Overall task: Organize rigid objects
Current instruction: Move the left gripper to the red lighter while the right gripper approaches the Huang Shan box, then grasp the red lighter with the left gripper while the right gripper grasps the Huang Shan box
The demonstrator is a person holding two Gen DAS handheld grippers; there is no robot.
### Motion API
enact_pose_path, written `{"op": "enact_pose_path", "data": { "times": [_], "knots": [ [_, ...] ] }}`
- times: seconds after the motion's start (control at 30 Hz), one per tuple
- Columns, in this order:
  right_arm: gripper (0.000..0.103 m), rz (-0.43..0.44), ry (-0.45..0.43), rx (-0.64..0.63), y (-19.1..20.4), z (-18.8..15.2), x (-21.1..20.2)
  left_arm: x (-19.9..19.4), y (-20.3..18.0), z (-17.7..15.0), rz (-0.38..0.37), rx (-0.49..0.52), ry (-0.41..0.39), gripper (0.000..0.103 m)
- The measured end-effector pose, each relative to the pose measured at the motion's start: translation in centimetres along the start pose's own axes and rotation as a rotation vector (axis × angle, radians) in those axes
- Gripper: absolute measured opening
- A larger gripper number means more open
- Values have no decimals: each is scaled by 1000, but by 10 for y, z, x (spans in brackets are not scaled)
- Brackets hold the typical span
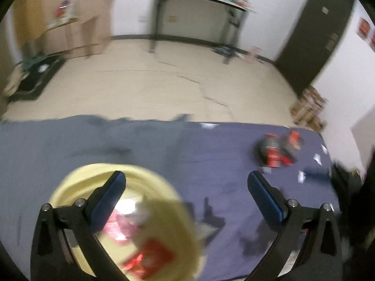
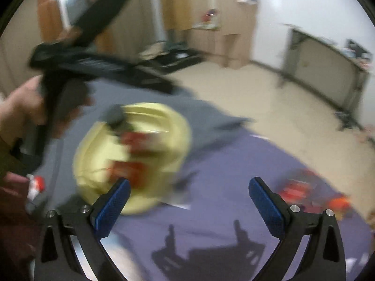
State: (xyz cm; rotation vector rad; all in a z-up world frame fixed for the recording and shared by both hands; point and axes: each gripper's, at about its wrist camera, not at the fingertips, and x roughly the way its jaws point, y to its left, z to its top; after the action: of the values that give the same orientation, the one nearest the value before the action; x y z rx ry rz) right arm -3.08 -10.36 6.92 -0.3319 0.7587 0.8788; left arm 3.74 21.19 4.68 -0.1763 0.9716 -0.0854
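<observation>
Both views are motion-blurred, so details are coming out soft. Left gripper (image 1: 186, 186) is hovering over the surface (image 1: 145, 149), which is wearing a blue-grey cloth; jaws are standing wide apart with nothing between them. Its left finger is overlapping the rim of the yellow bowl (image 1: 150, 187) in the left wrist view. The bowl is sitting on the cloth just below that gripper and is holding red packets (image 1: 150, 257); exact count is not readable.

Right gripper (image 2: 189, 192) is likewise gaping wide and gripping nothing, hovering above the cloth just right of the bowl (image 2: 168, 121). In the right wrist view a hand (image 2: 23, 107) is holding the other gripper's black handle above and left of the bowl.

A small cluster of red and dark items (image 1: 279, 149) is lying on the cloth well apart from the bowl, toward the surface's right end; the same cluster (image 2: 304, 192) is showing just right of the right gripper. A few white scraps (image 1: 316, 158) are lying near it.
</observation>
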Motion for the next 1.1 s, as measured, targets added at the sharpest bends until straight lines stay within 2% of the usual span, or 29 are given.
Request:
{"op": "enact_pose_path", "data": {
  "times": [0.03,0.17,0.23,0.3,0.33,0.4,0.43,0.5,0.57,0.63,0.67,0.77,0.93,1.0,1.03,1.07,1.1],
  "knots": [
    [103,-68,4,13,-33,-14,-7,6,-20,2,-24,23,9,103],
    [103,-224,76,87,-119,-52,-8,43,-99,5,-117,102,62,103],
    [103,-241,99,129,-146,-64,-1,68,-133,7,-151,145,87,101],
    [103,-238,109,166,-166,-72,7,89,-158,9,-143,182,93,91],
    [103,-230,109,175,-172,-75,9,95,-164,10,-139,190,103,82],
    [103,-232,121,161,-180,-79,17,115,-183,15,-152,203,147,81],
    [103,-244,133,148,-185,-81,21,122,-190,16,-154,209,159,81],
    [103,-243,141,141,-190,-83,30,130,-199,17,-147,218,161,74],
    [103,-221,127,148,-192,-81,27,135,-203,20,-152,220,159,57],
    [103,-202,115,164,-196,-79,39,140,-204,21,-157,212,176,44],
    [103,-196,112,174,-202,-80,32,145,-206,22,-163,210,192,39],
    [103,-174,121,190,-226,-85,37,152,-208,22,-151,226,212,37],
    [103,-146,108,212,-237,-84,42,162,-213,21,-156,231,229,37],
    [103,-122,91,223,-233,-85,26,163,-214,21,-153,230,227,36],
    [103,-112,86,219,-231,-85,27,164,-215,21,-157,233,225,33],
    [103,-112,92,205,-230,-86,27,164,-216,21,-156,241,226,25],
    [103,-120,102,187,-229,-87,29,164,-217,21,-153,243,227,23]
  ]
}}
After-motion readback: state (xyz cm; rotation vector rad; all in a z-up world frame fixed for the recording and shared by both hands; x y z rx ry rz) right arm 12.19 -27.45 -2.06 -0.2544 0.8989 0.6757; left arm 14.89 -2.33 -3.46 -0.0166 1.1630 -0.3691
